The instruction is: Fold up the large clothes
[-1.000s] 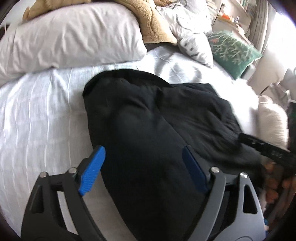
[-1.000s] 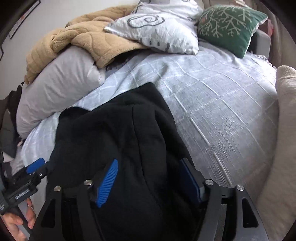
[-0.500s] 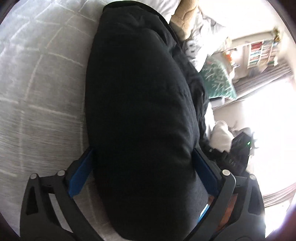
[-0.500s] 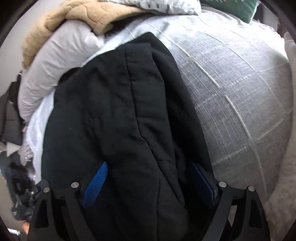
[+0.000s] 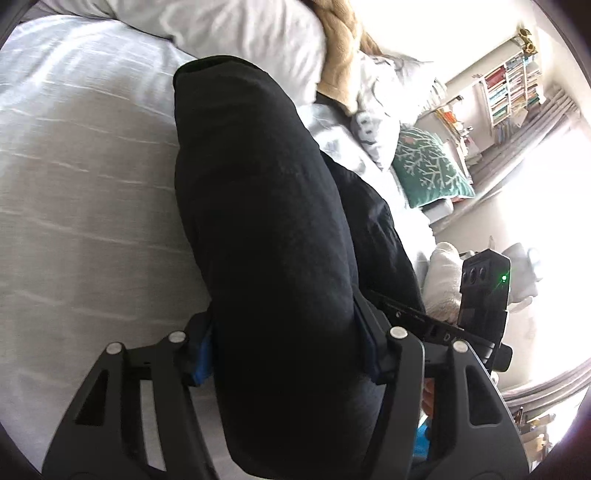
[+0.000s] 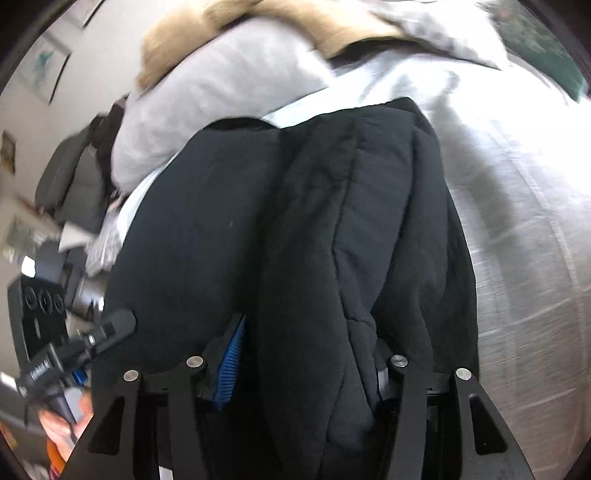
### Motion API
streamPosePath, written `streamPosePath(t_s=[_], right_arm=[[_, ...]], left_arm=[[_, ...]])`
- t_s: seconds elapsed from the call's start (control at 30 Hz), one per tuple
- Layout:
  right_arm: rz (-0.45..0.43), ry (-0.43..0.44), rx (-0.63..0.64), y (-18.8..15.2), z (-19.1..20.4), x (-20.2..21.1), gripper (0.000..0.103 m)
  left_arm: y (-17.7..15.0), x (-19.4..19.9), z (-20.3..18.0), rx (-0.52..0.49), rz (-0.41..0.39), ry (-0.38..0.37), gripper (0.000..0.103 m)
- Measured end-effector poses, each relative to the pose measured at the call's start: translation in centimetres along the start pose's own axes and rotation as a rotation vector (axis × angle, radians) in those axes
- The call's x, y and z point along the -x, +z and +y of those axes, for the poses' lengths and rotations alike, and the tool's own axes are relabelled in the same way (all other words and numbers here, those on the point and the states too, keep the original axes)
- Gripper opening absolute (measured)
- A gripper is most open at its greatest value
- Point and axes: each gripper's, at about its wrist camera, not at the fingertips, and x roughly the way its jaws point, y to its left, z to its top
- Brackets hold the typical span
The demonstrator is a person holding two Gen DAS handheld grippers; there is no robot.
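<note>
Left wrist view: grey bedspread (image 5: 85,206), then the black garment (image 5: 266,229) bunched lengthwise on it, the left gripper (image 5: 284,350) clenched on its near end after closing; white pillow (image 5: 236,33) and green cushion (image 5: 428,173) lie beyond. Right wrist view: the left gripper shows at the left edge, and the right gripper (image 6: 306,354), jaws just closed, pinches a thick fold of the garment.

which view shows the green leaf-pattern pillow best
The left wrist view: the green pillow lies sharp and nearly whole at the right, beyond the black garment, its pale branch pattern readable. The right wrist view catches only a dark, blurred corner of it at the top right edge.
</note>
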Motion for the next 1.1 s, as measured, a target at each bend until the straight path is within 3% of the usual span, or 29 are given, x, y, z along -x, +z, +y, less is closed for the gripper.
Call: streamPosePath(t_s=[0.1,0.17,0.3,0.33,0.47,0.57,0.67,0.73,0.8,0.83,0.93,1.1], right_arm=[[0.050,0.007,0.073,-1.1,3.1,-0.9,0.056],[0.084,-0.055,0.126,-1.4,4.2,-1.6,0.056],[0.106,-0.071,0.126,-2.1,2.5,-0.7,0.061],[0.099,-0.058,0.100,-2.4,1.5,0.1,0.066],[0.059,-0.116,0.051,-2.9,0.2,2.5,0.067],[-0.020,-0.214,0.158,-3.7,3.9,4.4,0.067],[-0.118,-0.255,0.248,-4.8,6.8,6.1,0.067],[-0.162,-0.255,0.290,-5.2,8.3,6.3,0.062],[-0.190,-0.260,0.326,-5.2,9.7,5.8,0.055],[-0.195,-0.260,0.346,-5.1,10.2,5.5,0.048],[-0.154,-0.283,0.364,-5.6,10.2,3.4,0.039],[-0.053,-0.390,0.343,-6.4,8.5,0.4,0.036]], left_arm=[[-0.4,1.3,2.5,0.014,0.037,0.045,0.065],[-1.2,1.0,4.2,0.043,0.071,0.083,0.068],[-2.9,1.5,4.6,0.046,0.028,0.098,0.069],[-3.0,1.9,4.2,0.032,0.017,0.104,0.069],[-3.6,4.2,1.3,-0.078,-0.079,0.176,0.069],[-4.4,5.6,-0.6,-0.133,-0.141,0.202,0.069],[-5.4,5.8,-1.9,-0.174,-0.173,0.194,0.069],[-6.2,5.6,-2.6,-0.222,-0.178,0.192,0.057],[-6.4,4.7,-3.1,-0.257,-0.160,0.191,0.025],[-6.6,3.9,-3.3,-0.274,-0.134,0.177,0.017],[-7.3,1.9,-3.5,-0.318,-0.102,0.195,0.014],[-8.1,1.0,-2.4,-0.288,-0.057,0.184,0.014]])
